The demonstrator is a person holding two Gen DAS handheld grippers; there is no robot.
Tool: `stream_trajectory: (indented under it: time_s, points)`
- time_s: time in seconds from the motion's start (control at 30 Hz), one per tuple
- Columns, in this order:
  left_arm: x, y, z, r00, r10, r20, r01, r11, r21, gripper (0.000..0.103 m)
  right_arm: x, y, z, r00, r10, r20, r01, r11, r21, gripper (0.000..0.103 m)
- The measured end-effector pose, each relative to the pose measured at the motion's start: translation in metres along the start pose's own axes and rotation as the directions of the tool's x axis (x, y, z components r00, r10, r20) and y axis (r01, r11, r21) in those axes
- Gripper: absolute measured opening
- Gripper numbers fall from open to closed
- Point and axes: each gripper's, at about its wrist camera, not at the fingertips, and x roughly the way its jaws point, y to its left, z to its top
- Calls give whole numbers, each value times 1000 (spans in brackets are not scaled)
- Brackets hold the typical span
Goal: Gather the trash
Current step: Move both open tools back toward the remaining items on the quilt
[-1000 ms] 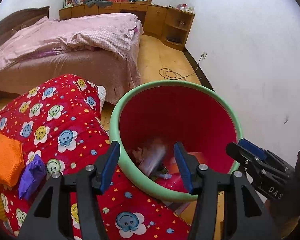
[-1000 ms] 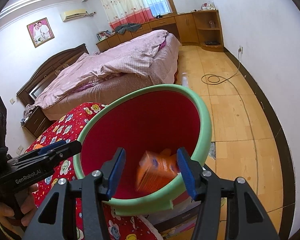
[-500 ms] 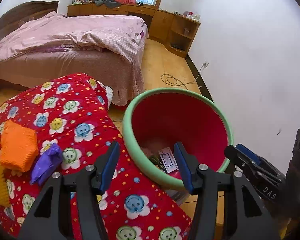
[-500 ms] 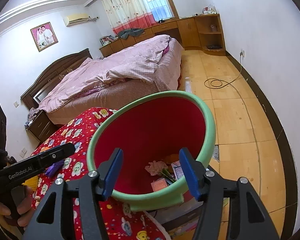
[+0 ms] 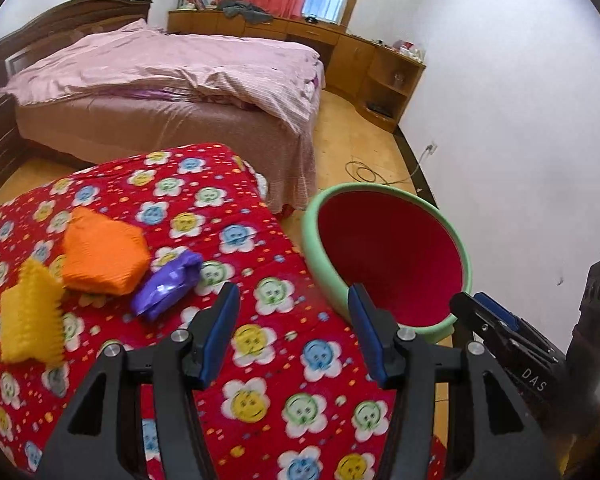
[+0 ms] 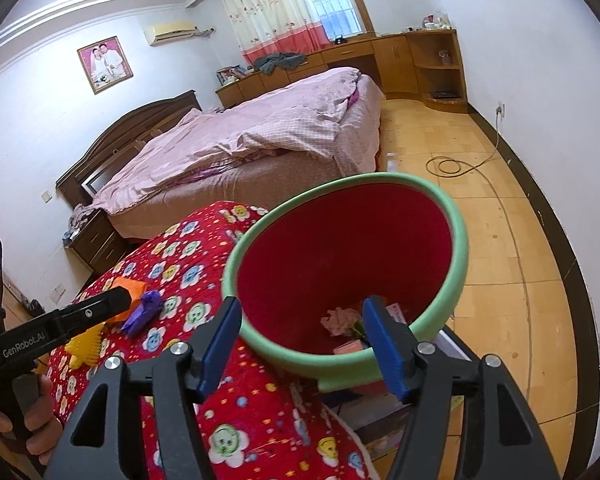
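The left gripper point(image 5: 294, 336) hangs spread and empty over the red flowered blanket point(image 5: 260, 368); a purple wrapper point(image 5: 166, 286) lies ahead to its left. The right gripper point(image 6: 302, 346), empty, jaws opening, faces the green-rimmed bin point(image 6: 458, 240) holding trash point(image 6: 342, 320).

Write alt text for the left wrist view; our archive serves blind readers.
The open, empty left gripper hangs over a red flower-print quilt holding orange, yellow and purple scraps. A green-rimmed red bin stands right; a pink bed lies behind.
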Motion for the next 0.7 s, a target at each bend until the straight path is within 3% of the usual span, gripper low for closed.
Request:
stream_trajectory:
  time_s: [0.7]
  points:
    - [-76,91,-31,992,112,65,-101,983,-153,56,-9,83,-21,995,93,-39,-96,992,-82,70]
